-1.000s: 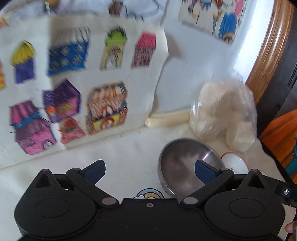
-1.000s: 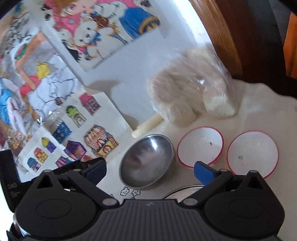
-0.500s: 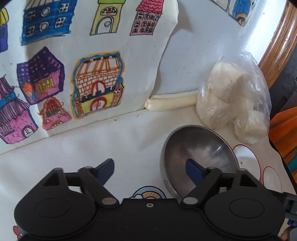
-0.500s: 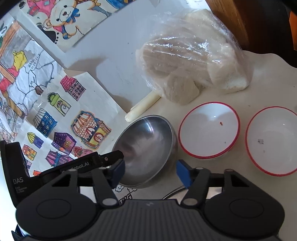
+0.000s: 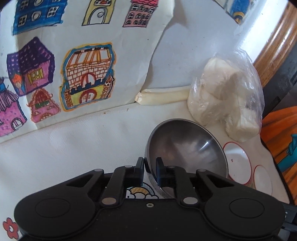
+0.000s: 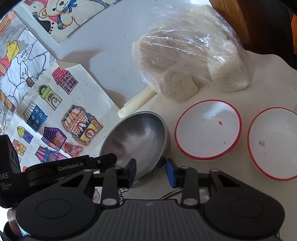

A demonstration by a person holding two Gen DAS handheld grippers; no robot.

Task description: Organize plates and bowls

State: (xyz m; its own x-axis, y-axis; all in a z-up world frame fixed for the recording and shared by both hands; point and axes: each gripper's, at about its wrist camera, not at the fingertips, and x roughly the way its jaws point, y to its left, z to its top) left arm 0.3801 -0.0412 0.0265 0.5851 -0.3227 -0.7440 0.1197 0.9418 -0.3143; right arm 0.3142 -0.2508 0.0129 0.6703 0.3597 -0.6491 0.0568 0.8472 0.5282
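On the white table (image 5: 78,148), near the bagged dough (image 6: 191,57), our left gripper (image 5: 150,167) has just closed its fingers on the steel bowl's (image 5: 185,146) near rim. Our right gripper (image 6: 150,173), just closing too, straddles the same rim without pressing. Two red-rimmed bowls (image 6: 207,129) sit to the right.

A clear plastic bag (image 6: 193,61) of pale, doughy lumps sits at the back of a white tablecloth (image 5: 74,146) printed with small cartoon figures, a cream-coloured roll (image 5: 163,95) lying just beside it against the wall. Children's felt-pen drawings of colourful houses (image 5: 87,76) lean along that wall, with a teddy-bear picture (image 6: 61,14) higher up. A curved wooden frame (image 5: 274,39) edges the right side
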